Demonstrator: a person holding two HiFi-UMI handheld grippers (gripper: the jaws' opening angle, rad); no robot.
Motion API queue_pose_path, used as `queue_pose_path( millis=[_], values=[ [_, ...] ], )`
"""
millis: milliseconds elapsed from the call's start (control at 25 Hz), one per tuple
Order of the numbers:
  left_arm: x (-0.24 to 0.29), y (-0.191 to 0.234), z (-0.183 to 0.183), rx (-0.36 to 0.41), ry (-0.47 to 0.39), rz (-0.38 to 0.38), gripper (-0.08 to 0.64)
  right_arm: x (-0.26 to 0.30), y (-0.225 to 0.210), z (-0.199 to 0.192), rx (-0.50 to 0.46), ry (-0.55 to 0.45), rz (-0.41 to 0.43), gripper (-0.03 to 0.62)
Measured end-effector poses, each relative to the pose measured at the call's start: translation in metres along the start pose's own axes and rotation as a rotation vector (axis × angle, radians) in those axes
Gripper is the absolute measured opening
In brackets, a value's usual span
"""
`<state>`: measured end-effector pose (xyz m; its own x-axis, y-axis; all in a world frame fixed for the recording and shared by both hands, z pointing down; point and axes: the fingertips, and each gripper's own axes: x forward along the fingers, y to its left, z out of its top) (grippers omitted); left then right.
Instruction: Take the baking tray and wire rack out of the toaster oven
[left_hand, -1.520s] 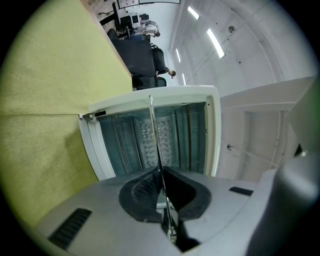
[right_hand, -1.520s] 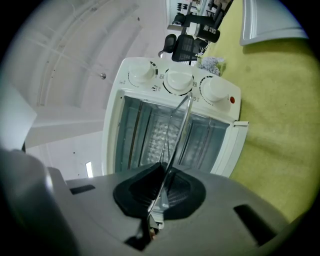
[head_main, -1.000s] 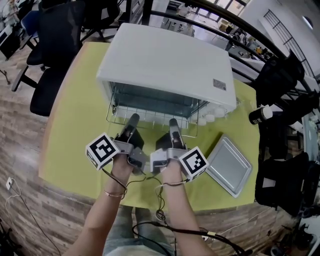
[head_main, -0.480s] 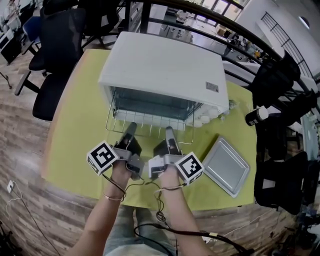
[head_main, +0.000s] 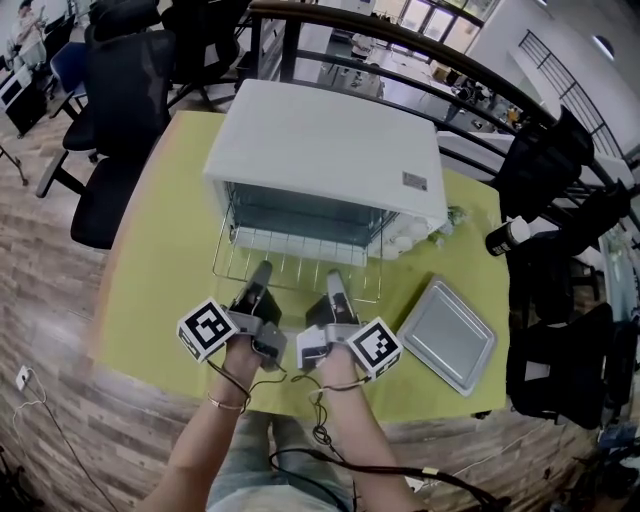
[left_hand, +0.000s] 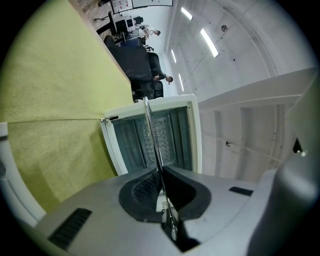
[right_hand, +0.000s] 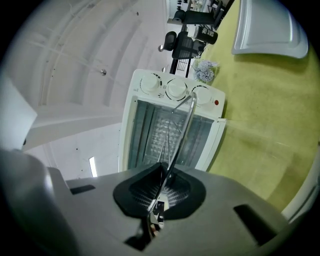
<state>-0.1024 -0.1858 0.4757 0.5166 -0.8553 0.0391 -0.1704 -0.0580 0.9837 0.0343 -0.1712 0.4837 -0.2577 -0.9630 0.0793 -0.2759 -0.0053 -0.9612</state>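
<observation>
Clamped shut on the front wire of the rack (head_main: 300, 258) with both claws: left claw (head_main: 262, 270) at lower centre of the head view, right claw (head_main: 335, 278) just beside it to the right, each pinching the thin wire edge-on between closed pads, both pointing level toward the top of the frame. Straight ahead of the claws, the rest of the rack, long axis running left to right across the frame, parallel to the mouth of the toaster oven (head_main: 330, 140); mostly drawn out, rear edge seemingly at the mouth. Neither hand nearer, so likely an even pull toward the bottom of the frame. Baking tray (head_main: 447, 334) already out, flat on the yellow-green table (head_main: 160, 260) at lower right, well apart from the rack. Beyond, wood floor (head_main: 60, 400), black chairs (head_main: 120, 90) at upper left, a dark railing (head_main: 480, 75) behind.
</observation>
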Motion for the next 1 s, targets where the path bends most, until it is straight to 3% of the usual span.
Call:
queue_pose_path(
  millis=[200,440,800,1000],
  values=[
    [-0.011,-0.002,-0.004,0.003,0.002,0.009,0.008,-0.013,-0.001,-0.005,0.002,0.009,-0.028,-0.003],
    [-0.025,-0.004,-0.008,0.037,0.002,-0.012,0.008,-0.026,0.006,-0.012,-0.001,0.020,-0.003,-0.003],
    [-0.052,-0.018,-0.019,-0.003,0.002,-0.008,0.006,-0.053,0.005,-0.024,0.012,0.055,-0.037,-0.005],
    [-0.073,-0.025,-0.023,0.012,0.007,0.000,0.006,-0.073,0.017,-0.031,0.003,0.079,-0.052,-0.005]
  ],
)
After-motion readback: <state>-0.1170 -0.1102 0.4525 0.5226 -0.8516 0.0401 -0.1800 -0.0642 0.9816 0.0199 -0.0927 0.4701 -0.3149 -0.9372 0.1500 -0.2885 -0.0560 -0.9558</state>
